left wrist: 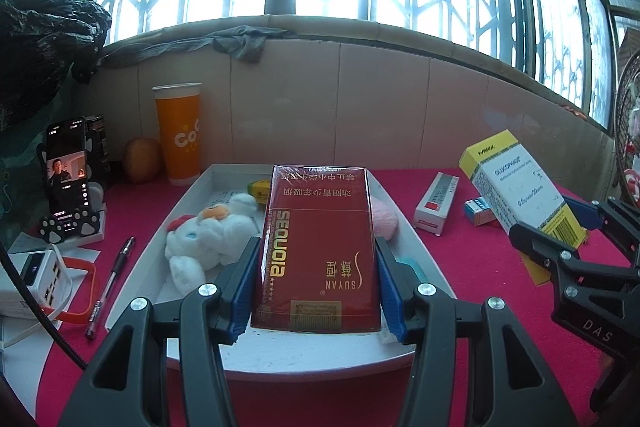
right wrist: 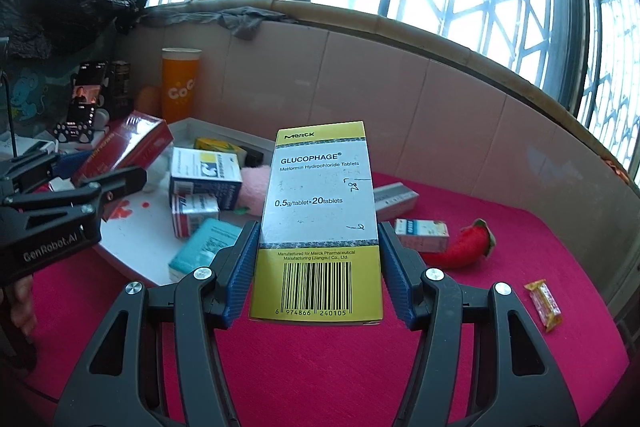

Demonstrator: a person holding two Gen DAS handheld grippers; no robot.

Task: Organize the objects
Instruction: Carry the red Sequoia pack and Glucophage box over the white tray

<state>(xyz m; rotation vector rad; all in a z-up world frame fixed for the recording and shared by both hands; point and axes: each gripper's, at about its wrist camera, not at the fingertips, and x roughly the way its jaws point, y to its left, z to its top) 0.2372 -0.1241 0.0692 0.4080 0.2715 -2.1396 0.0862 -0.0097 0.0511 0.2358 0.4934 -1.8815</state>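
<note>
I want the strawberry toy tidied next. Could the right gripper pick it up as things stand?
Probably not yet: the right gripper is shut on the Glucophage box. The strawberry toy lies unobstructed on the red cloth.

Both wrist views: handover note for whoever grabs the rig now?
Left gripper: shut on the red carton, held over the white tray.
Right gripper: shut on the Glucophage box, over the red cloth.
Done: several small boxes and plush toys already lie in the tray.
Left: both held boxes, plus the grey box, small box, strawberry plush and snack packet on the cloth.
</note>
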